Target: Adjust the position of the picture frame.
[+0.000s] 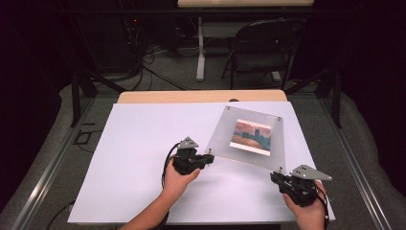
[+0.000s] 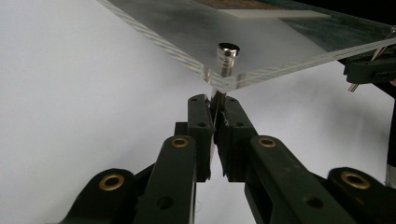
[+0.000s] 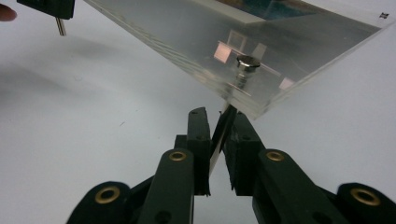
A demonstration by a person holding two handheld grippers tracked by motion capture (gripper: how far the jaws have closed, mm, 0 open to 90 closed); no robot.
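Right of centre, the stiff, probably breakable acrylic photo frame (image 1: 251, 136) is best held by its corner pins: left gripper (image 1: 209, 158) and right gripper (image 1: 276, 175) each pinch one.

Your clear acrylic frame (image 1: 249, 139) has a print (image 1: 252, 137) in pink, teal and tan, silver corner pins (image 2: 227, 57), over a white desk (image 1: 143, 158); both your hand-held grippers are black with brass rivets.

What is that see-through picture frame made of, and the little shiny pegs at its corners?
The frame panel looks like clear acrylic, slightly frosted: you see through it, and its cut edge shows layers. The corner peg seems to be polished metal, silvery and gleaming. Both grippers pinch such pegs.
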